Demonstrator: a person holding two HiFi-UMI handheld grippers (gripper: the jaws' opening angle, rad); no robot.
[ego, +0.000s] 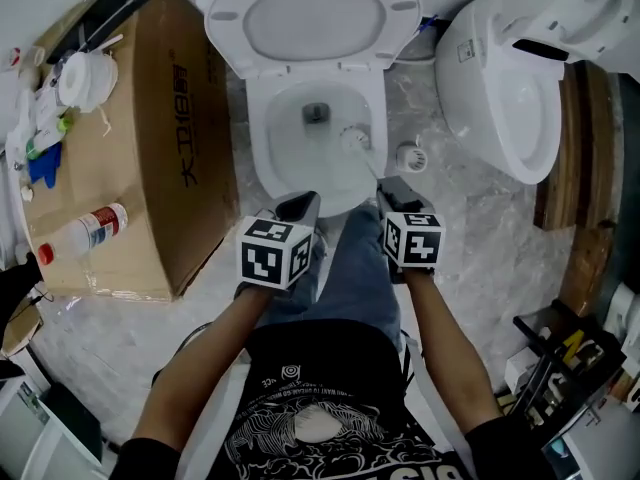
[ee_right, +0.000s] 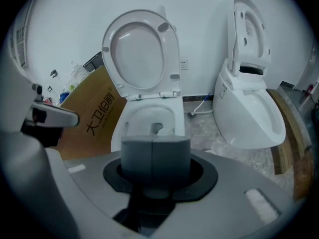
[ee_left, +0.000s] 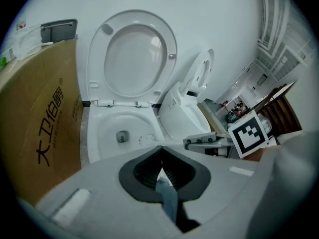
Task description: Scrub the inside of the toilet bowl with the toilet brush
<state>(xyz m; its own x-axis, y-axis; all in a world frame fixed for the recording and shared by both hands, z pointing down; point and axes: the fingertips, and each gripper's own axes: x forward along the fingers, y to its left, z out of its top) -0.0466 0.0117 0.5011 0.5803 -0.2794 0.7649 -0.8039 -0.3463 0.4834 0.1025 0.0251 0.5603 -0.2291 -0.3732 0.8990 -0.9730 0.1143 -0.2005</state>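
The white toilet stands open with its seat and lid raised. The toilet brush has its white head inside the bowl, right of the drain, and its handle slants back to my right gripper, which is shut on it. In the right gripper view the pads are pressed together and hide the handle; the brush head shows just beyond them. My left gripper hovers at the bowl's front rim, shut and holding nothing. In the left gripper view its jaws meet, with the brush ahead.
A brush holder sits on the floor right of the bowl. A second toilet stands at the right beside wooden planks. A big cardboard box with bottles and clutter lies at the left. The person's legs are below the grippers.
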